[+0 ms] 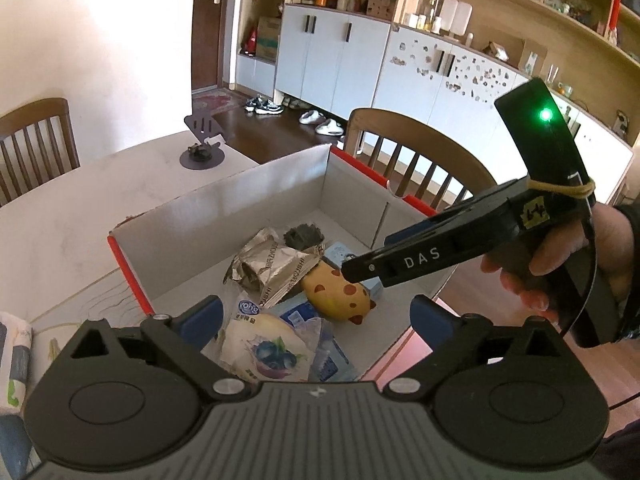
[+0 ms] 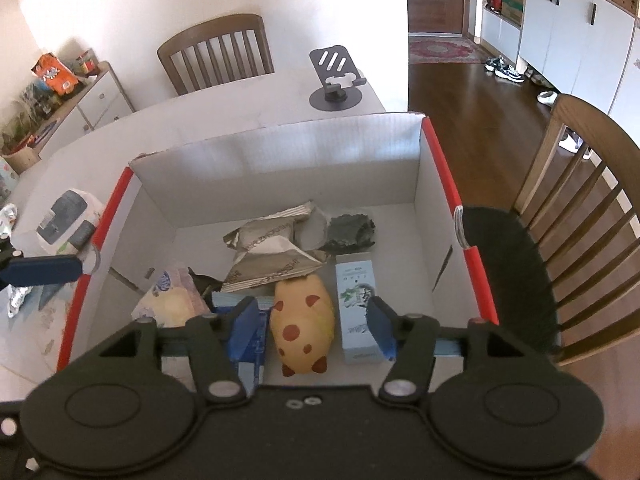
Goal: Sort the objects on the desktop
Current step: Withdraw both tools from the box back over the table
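A white cardboard box with red edges (image 1: 280, 192) (image 2: 276, 160) stands on the table. Inside lie a yellow spotted toy (image 1: 340, 290) (image 2: 302, 324), silver snack wrappers (image 1: 272, 264) (image 2: 272, 252), a blueberry bread packet (image 1: 264, 344) (image 2: 172, 304), a pale blue carton (image 2: 358, 304), a blue packet (image 1: 320, 344) and a dark crumpled object (image 1: 304, 236) (image 2: 350, 230). My left gripper (image 1: 316, 316) is open and empty above the box's near edge. My right gripper (image 2: 312, 324) is open, its fingers either side of the toy and above it; it also shows in the left wrist view (image 1: 420, 258).
A black phone stand (image 1: 202, 140) (image 2: 336, 80) sits on the table beyond the box. Wooden chairs (image 1: 416, 160) (image 2: 216, 52) stand around the table. A white packet (image 2: 68, 220) and foil wrappers (image 2: 12, 216) lie left of the box. A black brush (image 2: 508, 272) lies at the box's right.
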The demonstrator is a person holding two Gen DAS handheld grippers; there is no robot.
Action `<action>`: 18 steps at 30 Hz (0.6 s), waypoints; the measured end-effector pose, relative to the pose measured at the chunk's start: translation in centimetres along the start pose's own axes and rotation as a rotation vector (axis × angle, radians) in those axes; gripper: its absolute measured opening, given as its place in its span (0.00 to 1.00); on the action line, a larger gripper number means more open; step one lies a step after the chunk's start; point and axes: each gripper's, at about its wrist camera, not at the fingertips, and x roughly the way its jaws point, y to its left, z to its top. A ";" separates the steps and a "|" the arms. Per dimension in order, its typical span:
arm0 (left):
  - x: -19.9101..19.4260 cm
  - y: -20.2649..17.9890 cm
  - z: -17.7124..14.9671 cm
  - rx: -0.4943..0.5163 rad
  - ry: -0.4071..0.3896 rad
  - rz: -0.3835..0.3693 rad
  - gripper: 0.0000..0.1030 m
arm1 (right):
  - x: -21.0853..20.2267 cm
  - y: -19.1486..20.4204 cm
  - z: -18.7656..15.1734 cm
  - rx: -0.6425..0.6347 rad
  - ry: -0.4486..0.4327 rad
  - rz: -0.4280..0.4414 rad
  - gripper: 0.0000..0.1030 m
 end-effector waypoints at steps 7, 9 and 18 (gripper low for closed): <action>-1.3 0.1 -0.6 -0.018 -0.026 -0.020 1.00 | -0.5 0.6 -0.6 0.011 -0.009 0.019 0.62; -1.6 0.1 -0.8 -0.017 -0.029 -0.023 1.00 | -0.8 0.8 -0.8 0.013 -0.014 0.024 0.62; -3.7 1.4 -1.8 -0.005 -0.060 -0.023 1.00 | -1.7 2.5 -1.3 0.032 -0.033 0.000 0.63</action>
